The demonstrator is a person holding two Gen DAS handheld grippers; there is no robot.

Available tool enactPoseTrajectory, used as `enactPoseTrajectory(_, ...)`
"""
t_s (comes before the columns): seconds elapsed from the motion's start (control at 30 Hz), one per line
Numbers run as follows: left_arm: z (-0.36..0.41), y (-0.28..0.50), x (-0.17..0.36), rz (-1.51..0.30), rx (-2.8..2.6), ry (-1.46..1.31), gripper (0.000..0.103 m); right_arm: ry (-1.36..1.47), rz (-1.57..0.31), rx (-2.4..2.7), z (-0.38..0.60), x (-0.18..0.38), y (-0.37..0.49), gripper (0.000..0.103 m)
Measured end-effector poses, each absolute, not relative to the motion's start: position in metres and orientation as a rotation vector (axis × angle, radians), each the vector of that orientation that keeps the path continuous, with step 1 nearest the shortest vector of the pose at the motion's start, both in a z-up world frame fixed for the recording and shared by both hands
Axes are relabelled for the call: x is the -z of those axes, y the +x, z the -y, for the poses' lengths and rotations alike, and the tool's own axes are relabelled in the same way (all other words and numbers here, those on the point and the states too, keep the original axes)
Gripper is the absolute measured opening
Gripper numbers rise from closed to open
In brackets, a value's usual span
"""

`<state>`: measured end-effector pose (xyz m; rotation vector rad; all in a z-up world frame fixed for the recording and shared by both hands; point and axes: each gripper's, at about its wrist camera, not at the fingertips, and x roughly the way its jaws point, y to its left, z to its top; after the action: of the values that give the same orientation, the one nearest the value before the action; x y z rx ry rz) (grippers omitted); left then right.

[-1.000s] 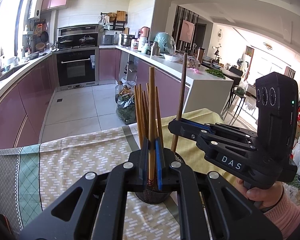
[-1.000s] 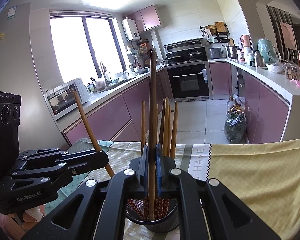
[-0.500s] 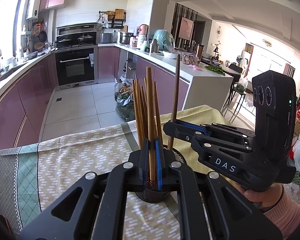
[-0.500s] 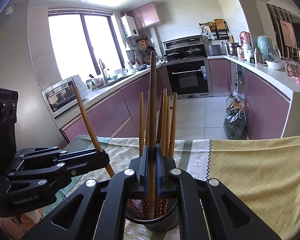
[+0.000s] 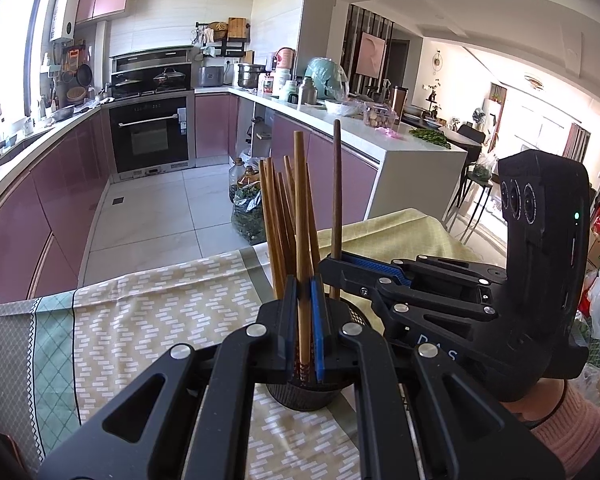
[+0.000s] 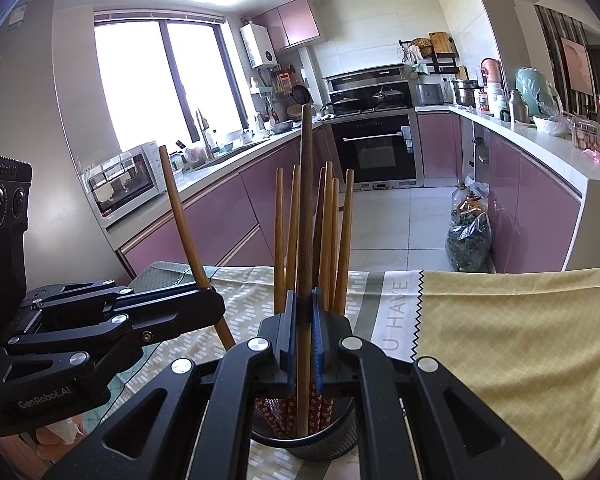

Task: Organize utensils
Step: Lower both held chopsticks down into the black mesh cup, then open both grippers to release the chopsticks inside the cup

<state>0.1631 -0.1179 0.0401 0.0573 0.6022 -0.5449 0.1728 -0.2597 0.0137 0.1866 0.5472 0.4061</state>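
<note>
Left wrist view, reading left to right: patterned tablecloth (image 5: 148, 320) over the table; on it a dark mesh utensil holder (image 5: 304, 390), mostly hidden behind the left gripper (image 5: 303, 320). That claw is closed on 1 light wooden chopstick (image 5: 301, 248), held near upright, its lower end seemingly inside or just above the holder; the fingers block the view. A bundle of stored chopsticks (image 5: 274, 224) stands in the holder just behind it. To the right, the right gripper (image 5: 334, 266), held by a hand in a pink sleeve (image 5: 576, 432), is clamped on 1 darker chopstick (image 5: 337, 192), also near upright, its tip down at the holder's rim.

Right wrist view, same order: left gripper (image 6: 210, 304) at the left, its light chopstick (image 6: 180, 220) leaning; whether that tip is inside the holder is not visible here. Centre: about 6 stored chopsticks (image 6: 332, 232) upright in the holder (image 6: 324, 446). The right gripper (image 6: 304, 332) holds the dark chopstick (image 6: 306, 200) with its lower end already well down inside the holder.

Progress, as a judgement: late stage. Most sticks are filed. 2 remain in the claws, both over or in the holder. What is left is the release of each, and a check for strays; no loose utensils are visible on the cloth in either view.
</note>
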Motion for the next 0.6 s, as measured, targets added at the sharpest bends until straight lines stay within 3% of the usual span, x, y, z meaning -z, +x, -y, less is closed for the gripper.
enactPoseTrajectory(0.6, 0.119, 0.185, -0.029, -0.636, 0.533, 0.047, 0.008, 0.194, -0.568, -0.4, 0.264, -0.01, 0.181, 0.007)
